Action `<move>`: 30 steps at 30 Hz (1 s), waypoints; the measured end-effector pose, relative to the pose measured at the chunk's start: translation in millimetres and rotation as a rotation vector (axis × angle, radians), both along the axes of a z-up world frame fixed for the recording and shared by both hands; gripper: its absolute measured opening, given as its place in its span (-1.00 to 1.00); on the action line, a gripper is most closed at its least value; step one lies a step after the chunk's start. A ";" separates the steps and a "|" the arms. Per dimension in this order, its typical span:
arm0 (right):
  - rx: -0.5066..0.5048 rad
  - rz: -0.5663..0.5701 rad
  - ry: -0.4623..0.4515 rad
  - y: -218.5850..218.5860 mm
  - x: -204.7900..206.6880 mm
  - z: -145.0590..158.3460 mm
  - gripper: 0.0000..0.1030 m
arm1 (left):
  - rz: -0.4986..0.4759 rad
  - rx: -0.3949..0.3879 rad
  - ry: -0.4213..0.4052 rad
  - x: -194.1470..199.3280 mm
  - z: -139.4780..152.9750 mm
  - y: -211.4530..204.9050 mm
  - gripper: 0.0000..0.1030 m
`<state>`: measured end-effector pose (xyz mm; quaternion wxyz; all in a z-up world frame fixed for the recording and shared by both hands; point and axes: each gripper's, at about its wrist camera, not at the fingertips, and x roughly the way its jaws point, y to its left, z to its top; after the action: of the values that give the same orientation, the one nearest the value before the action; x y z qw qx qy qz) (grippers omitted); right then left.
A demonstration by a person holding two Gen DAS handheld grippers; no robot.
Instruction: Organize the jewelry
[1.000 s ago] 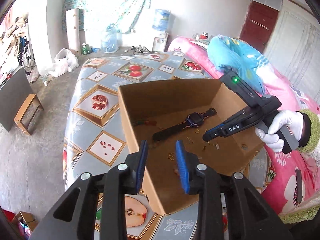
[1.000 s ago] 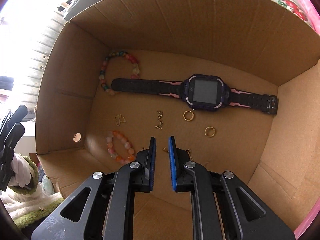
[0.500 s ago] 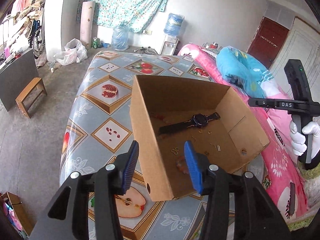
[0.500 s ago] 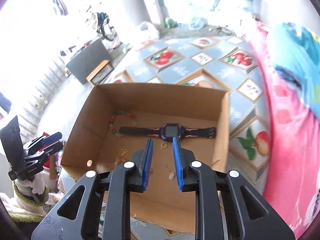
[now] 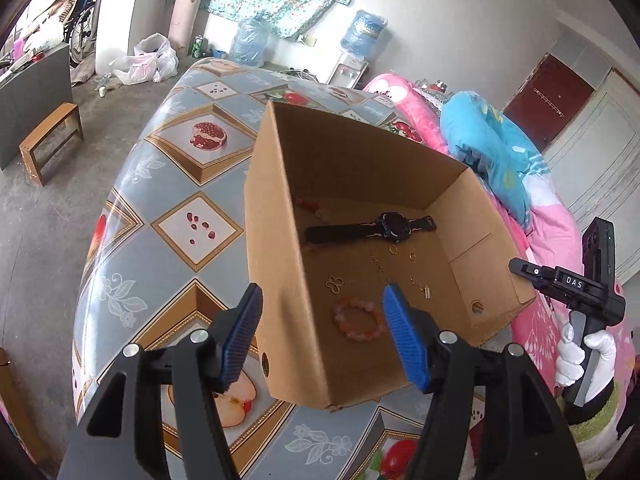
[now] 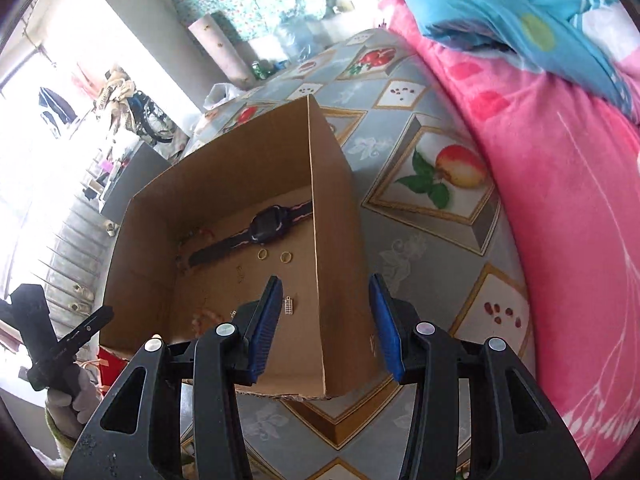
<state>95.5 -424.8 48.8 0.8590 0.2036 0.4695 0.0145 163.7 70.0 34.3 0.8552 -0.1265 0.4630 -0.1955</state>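
Both grippers opening and empty: the left gripper (image 5: 322,334) straddles the cardboard box's (image 5: 276,264) near wall, the right gripper (image 6: 326,320) straddles its opposite wall, jewelry between.

The cardboard box (image 5: 276,240) is plain brown. Inside lie a black watch (image 5: 394,225) with pink trim on its strap, a bead bracelet (image 5: 360,320) in pale pink and orange, and two gold rings (image 5: 394,250). The bench (image 5: 176,208) wears a grey-blue cloth with gold-edged diamonds of red fruit. The blanket (image 6: 560,200) is bright pink, the pillow (image 5: 488,148) turquoise. Both grippers have black frames and blue pads (image 5: 402,338).
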 end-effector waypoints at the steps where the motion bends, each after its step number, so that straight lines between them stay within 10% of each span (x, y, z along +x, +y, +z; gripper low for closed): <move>1: 0.023 0.000 0.008 1.4 -1.4 -4.9 -0.17 | 0.002 -0.005 0.011 0.4 -2.6 -1.4 0.19; 30: 0.096 -0.023 -0.047 23.5 -66.8 -13.6 -0.23 | 0.047 0.055 0.028 -32.8 -8.2 -5.5 0.25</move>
<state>28.7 -401.3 35.2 0.8593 0.2494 0.4454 0.0320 130.9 64.5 26.1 0.8562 -0.1165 0.4770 -0.1608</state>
